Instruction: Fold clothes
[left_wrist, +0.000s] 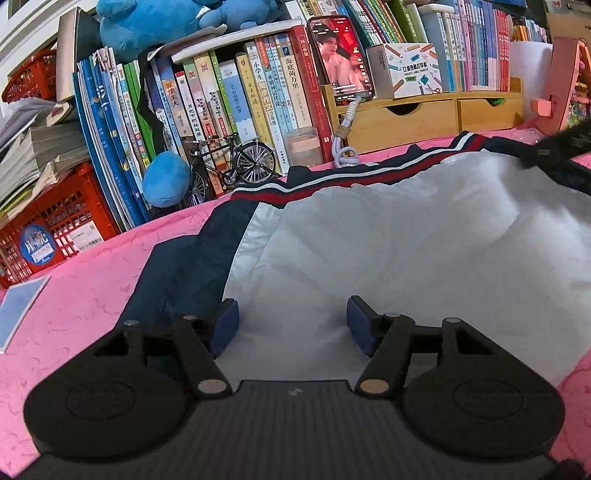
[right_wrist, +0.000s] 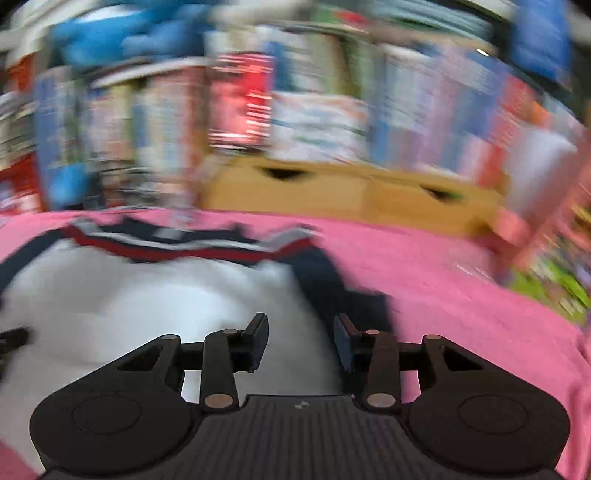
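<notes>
Right now the jacket (left_wrist: 388, 236) lies spread out flat on the pink table (left_wrist: 92, 295), white side up, so it is ready to be folded. Its blue, red and white striped edge sits on the far side of the jacket, toward the books (left_wrist: 229, 96). The left tongs (left_wrist: 291, 325) hover at the near edge of the jacket, spread apart, with white cloth showing between them but nothing pinched. The right tongs (right_wrist: 301, 343) sit at the jacket's other side, by the dark blue sleeve (right_wrist: 332, 280). They are partly spread too, and the blur hides whether they pinch cloth. I think both want to grab the near edge.
</notes>
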